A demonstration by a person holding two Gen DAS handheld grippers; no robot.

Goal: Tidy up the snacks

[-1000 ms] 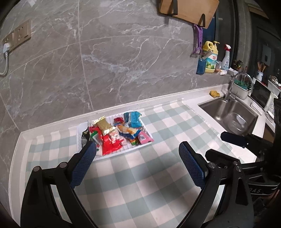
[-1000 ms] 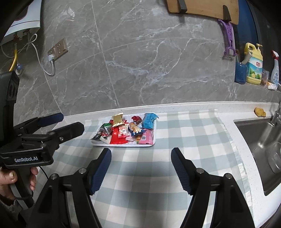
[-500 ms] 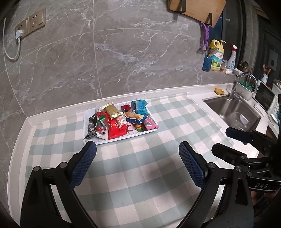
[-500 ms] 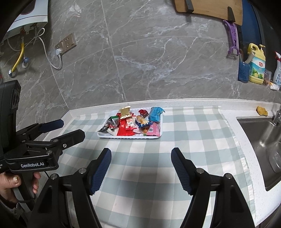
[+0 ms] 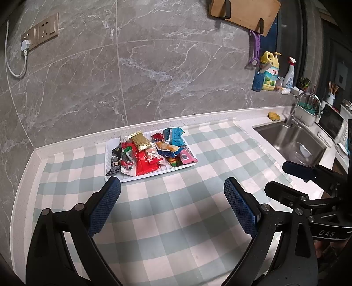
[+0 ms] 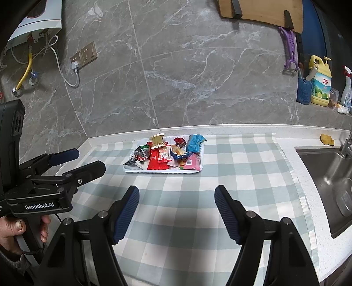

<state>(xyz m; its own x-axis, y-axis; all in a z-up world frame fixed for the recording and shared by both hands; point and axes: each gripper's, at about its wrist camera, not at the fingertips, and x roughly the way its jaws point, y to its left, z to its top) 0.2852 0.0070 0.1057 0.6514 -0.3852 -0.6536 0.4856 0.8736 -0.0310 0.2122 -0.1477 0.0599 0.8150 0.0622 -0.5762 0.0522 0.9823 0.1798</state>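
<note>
White tray: one, heaped with snack packets.

Home kitchen: steel sink with tap set in pale worktop, grey marble wall tiles, dish soap bottle (spray bottle beside), hanging cutting board.

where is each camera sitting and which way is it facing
Left wrist: on the left gripper, facing down over the checked cloth at the snack tray; own open fingers show, the right gripper at right.
Right wrist: on the right gripper, facing the same tray; own open fingers show, the left gripper and left hand at left.
Shared: tray, cloth, sink, marble wall.
</note>
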